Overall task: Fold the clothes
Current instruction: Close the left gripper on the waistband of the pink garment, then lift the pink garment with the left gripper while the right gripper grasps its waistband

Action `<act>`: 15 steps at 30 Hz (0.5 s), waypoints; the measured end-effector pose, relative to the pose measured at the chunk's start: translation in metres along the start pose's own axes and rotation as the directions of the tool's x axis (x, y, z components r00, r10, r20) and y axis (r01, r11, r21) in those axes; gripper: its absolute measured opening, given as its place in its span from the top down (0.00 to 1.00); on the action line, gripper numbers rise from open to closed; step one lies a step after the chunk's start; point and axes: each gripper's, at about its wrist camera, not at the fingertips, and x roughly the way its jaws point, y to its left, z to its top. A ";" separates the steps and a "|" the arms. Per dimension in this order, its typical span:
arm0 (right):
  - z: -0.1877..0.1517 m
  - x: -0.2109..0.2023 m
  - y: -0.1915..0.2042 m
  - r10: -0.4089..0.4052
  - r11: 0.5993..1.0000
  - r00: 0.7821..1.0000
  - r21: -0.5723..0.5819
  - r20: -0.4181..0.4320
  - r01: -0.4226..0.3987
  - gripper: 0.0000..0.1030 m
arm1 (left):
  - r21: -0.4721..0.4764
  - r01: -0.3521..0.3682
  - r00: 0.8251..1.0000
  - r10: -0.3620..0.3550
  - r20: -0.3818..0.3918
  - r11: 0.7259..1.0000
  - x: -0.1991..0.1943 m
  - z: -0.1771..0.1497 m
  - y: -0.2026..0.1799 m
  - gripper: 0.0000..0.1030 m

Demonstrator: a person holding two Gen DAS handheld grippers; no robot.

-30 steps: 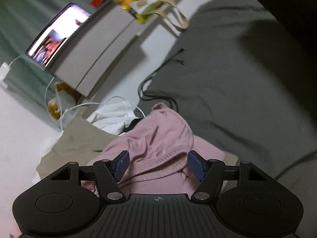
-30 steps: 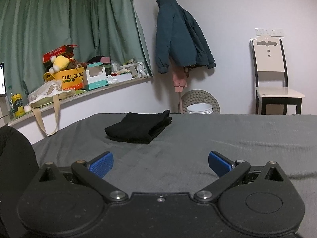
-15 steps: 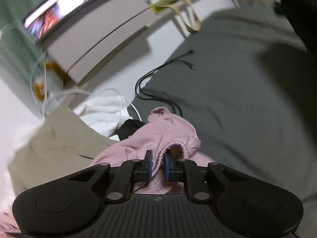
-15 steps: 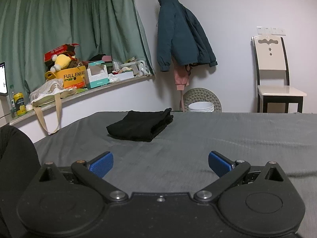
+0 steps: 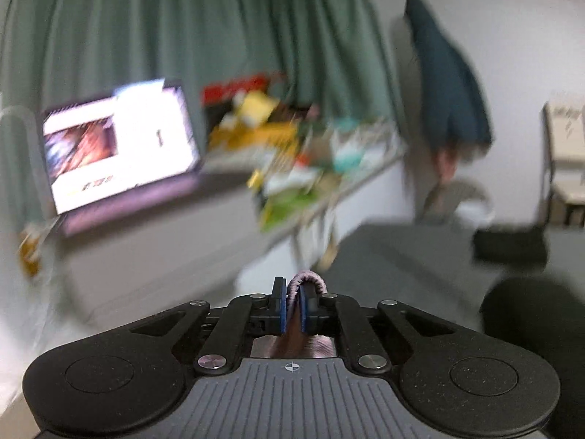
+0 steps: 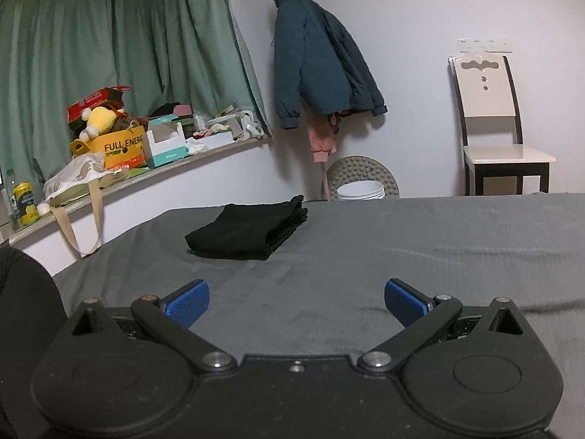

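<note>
My left gripper [image 5: 292,305] is shut on a fold of the pink ribbed garment [image 5: 305,281], whose edge loops out over the blue pads; the rest of it hangs below, hidden by the gripper body. This view is blurred by motion and faces the room. My right gripper [image 6: 296,301] stands open, empty, low over the grey bed [image 6: 402,241]. A folded black garment [image 6: 252,230] lies on the bed ahead of it, to the left, and shows blurred in the left wrist view as the black garment [image 5: 510,243].
A cluttered window ledge [image 6: 146,179] with boxes, a tote bag and green curtains runs along the left. A lit screen [image 5: 117,146] stands nearby. A dark jacket [image 6: 318,73] hangs on the wall, a bucket [image 6: 360,190] below it, a chair [image 6: 493,135] at right.
The left gripper closed on the pink garment and swung up from the pile, so its view now faces the room. The right gripper stayed open and nearly still.
</note>
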 end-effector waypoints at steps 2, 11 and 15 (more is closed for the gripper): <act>0.000 -0.001 -0.001 -0.004 1.000 1.000 0.009 0.003 0.003 0.00 | -0.036 0.055 0.996 -0.053 0.070 0.998 0.016 0.025 -0.014 0.93; 0.000 -0.002 -0.011 -0.029 0.998 1.000 0.053 0.012 0.028 0.00 | -0.237 0.380 0.889 -0.282 0.359 0.894 0.080 0.148 -0.152 0.95; 0.005 -0.005 -0.013 -0.030 0.997 0.998 0.069 0.048 0.027 0.00 | -0.050 0.568 0.745 -0.487 0.456 0.822 0.051 0.167 -0.231 0.95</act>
